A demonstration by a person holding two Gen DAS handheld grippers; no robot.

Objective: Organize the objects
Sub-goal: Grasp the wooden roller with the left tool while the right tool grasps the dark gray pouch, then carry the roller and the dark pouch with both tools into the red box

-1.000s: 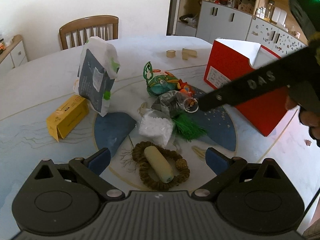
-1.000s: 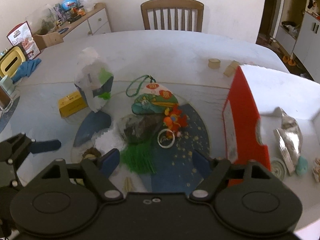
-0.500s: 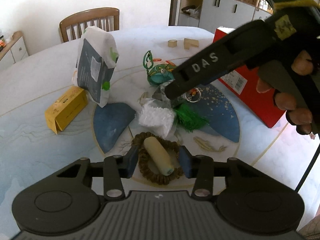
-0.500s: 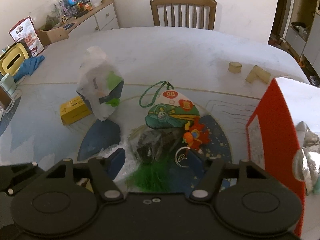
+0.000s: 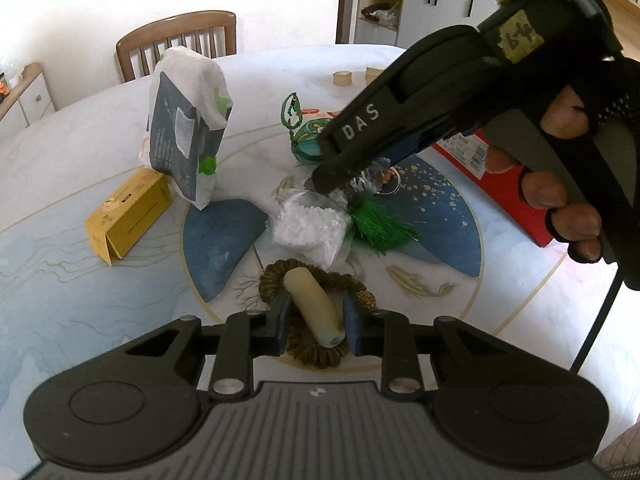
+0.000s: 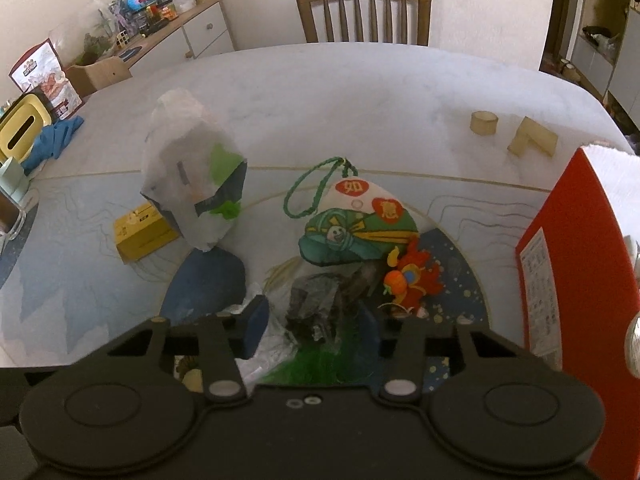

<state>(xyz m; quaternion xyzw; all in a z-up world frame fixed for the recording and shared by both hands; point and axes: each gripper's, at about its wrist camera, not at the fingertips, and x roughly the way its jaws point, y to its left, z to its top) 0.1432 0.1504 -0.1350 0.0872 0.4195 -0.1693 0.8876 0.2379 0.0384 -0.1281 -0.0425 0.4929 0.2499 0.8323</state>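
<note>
A cream cylinder [image 5: 314, 308] lies across a brown bead bracelet [image 5: 272, 284] on the table. My left gripper [image 5: 316, 320] is closing, and its pads hug the cylinder on both sides. Further back is a pile: a clear bag of white granules [image 5: 308, 228], a green tassel [image 5: 380, 228] and a crinkled clear bag with dark contents [image 6: 312, 308]. My right gripper [image 6: 312, 324] reaches down onto this pile, its tips [image 5: 324, 182] at the dark bag. Its jaws are closing with that bag between them. The left pad's face is still bare and the right pad is half hidden.
A green embroidered pouch [image 6: 356, 232] and a red-orange charm [image 6: 412, 280] lie just beyond the pile. A red box [image 6: 568, 300] stands to the right. An upright white-and-dark package [image 5: 188, 132] and a yellow carton [image 5: 128, 216] are on the left. Wooden blocks [image 6: 484, 122] and a chair sit at the far side.
My left jaws went from wide open to close around the cream cylinder. The right gripper came down and forward over the pile, its jaws narrowing around the dark bag.
</note>
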